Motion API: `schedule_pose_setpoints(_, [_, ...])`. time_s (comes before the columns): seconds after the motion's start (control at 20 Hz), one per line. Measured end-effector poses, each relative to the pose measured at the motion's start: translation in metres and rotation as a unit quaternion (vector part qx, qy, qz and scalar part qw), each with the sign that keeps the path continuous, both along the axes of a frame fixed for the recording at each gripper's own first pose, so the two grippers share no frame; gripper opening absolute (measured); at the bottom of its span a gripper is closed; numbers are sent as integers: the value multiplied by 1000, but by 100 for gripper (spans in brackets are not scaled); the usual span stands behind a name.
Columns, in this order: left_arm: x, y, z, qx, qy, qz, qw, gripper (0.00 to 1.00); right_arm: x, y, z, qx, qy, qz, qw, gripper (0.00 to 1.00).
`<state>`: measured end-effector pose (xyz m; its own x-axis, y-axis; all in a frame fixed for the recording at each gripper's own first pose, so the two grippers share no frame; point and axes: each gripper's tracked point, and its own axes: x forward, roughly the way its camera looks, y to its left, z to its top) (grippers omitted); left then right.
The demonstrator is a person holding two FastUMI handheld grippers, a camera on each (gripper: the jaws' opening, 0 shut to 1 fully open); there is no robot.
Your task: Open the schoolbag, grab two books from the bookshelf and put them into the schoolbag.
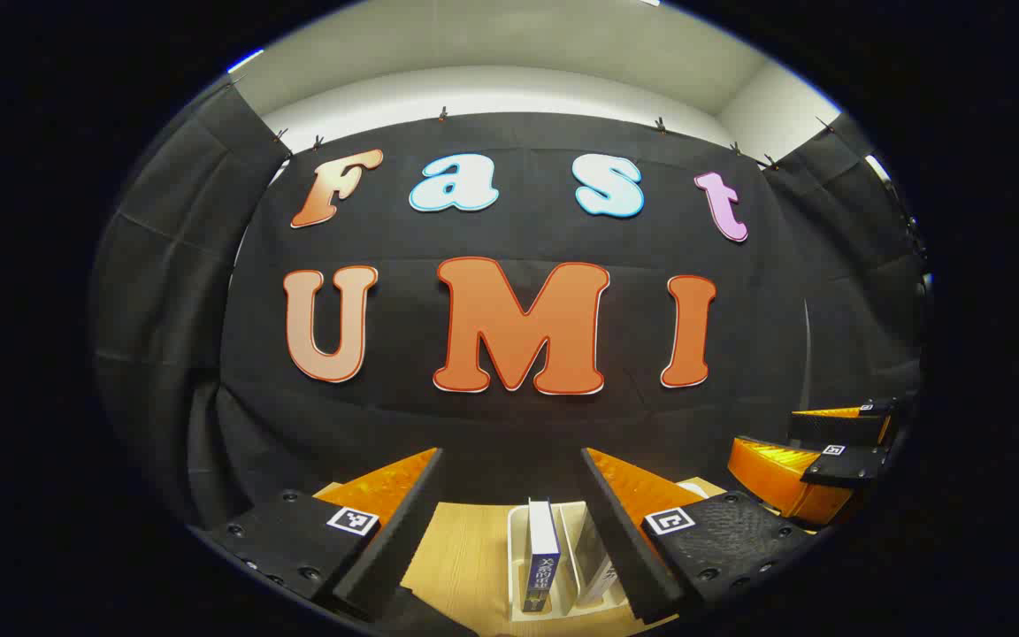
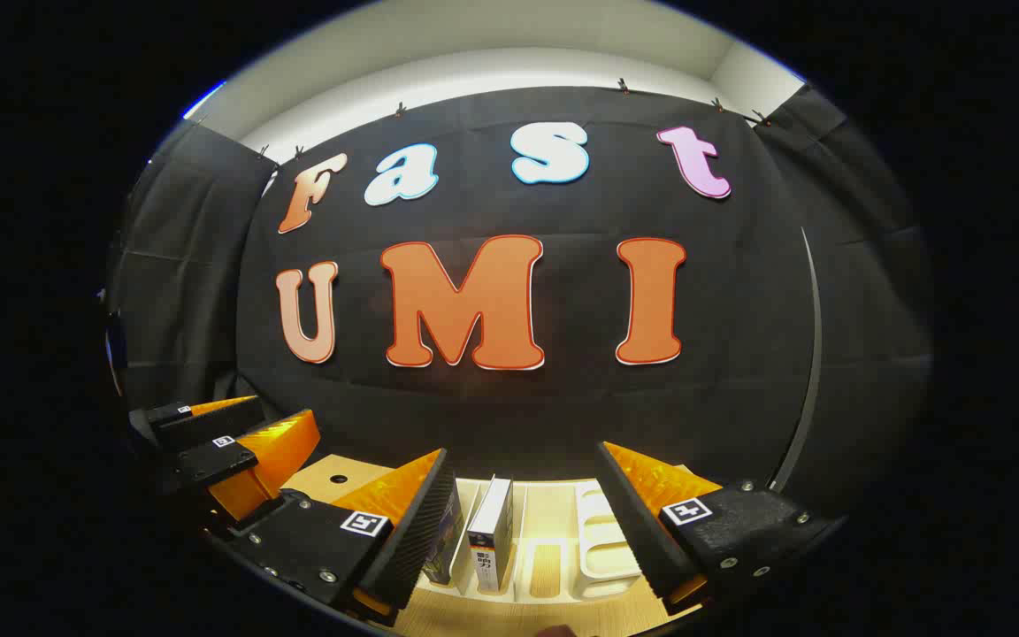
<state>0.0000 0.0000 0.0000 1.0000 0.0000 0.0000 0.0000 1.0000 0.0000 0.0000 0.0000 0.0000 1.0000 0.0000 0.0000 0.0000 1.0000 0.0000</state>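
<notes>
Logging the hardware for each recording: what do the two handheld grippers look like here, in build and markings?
Both match. The left gripper has two wedge-shaped fingers set on dark, textured, bolted plates, each plate bearing a small square black-and-white tag. The right gripper is built the same way, with ribbed inner faces on its fingers and tags on both plates. No cables, hands or sleeves can be made out.

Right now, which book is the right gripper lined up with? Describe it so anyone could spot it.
On the wooden table by the black cloth wall stands a cream slotted bookshelf. Between the open fingers of the right gripper, the white-spined book stands upright, with a darker book to its left and empty slots to its right.
</notes>
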Motion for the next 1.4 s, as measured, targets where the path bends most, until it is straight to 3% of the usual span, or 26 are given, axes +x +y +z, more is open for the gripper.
schedule_pose_setpoints(0.5, [-1,7,2,7,-6,16,1000,94,-10,12,15,-25,-40,24,999,96])
schedule_pose_setpoints(0.65, [-2,8,2,11,-6,18,1000,95,-10,13,10,-32,-33,24,999,100])
schedule_pose_setpoints(1.4, [-4,8,7,32,-18,8,999,94,-10,0,-1,-33,-6,6,999,97])
